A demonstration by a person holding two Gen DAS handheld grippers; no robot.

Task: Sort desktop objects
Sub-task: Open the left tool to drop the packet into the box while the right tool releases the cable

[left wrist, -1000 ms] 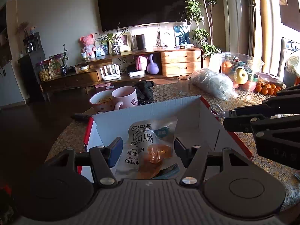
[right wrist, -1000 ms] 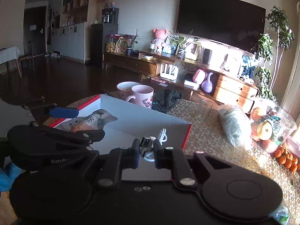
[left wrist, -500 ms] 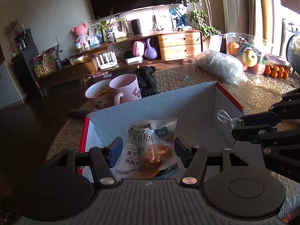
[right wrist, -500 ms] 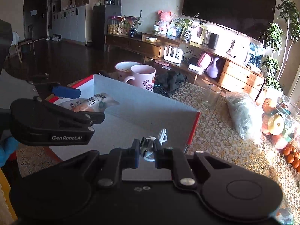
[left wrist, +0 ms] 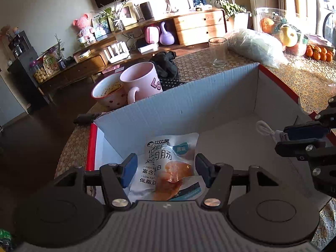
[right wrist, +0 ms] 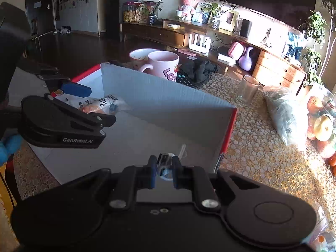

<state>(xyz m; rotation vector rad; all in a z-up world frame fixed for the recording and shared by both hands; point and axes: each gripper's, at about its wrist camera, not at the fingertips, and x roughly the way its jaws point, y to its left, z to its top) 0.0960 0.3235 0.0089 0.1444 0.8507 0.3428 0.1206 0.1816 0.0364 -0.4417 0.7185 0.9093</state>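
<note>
Left wrist view, read from left to right: we see a white heart-patterned ceramic bowl [left wrist: 108, 93] and a pale pink ceramic mug with purple lettering [left wrist: 141, 81] standing side by side on the gold lace-patterned surface [left wrist: 302, 82], just behind the far wall of the open white cardboard box with red outer edges [left wrist: 178, 107]. Our left tool [left wrist: 166, 171] is held over the box with its blue pads spread to the width of a white plastic snack pouch printed with Chinese text [left wrist: 168, 163]; the pouch lies between the pads, and we cannot tell whether they press its edges or whether it rests on the box floor. Beyond the box stand a crumpled black cloth [left wrist: 166, 66], an empty clear drinking glass [left wrist: 218, 51] and a translucent plastic bag of greens [left wrist: 254, 46]. At the right edge our right tool [left wrist: 283, 137] pinches a white coiled charging cable [left wrist: 265, 129] above the right part of the box.

Right wrist view: the left tool [right wrist: 98, 108] enters from the left with the pouch [right wrist: 98, 105] at its tips. At bottom centre the right tool [right wrist: 164, 164] has its pads pressed together on the cable's plug [right wrist: 164, 159], above the box interior [right wrist: 136, 138], near its right-hand red edge.
</note>
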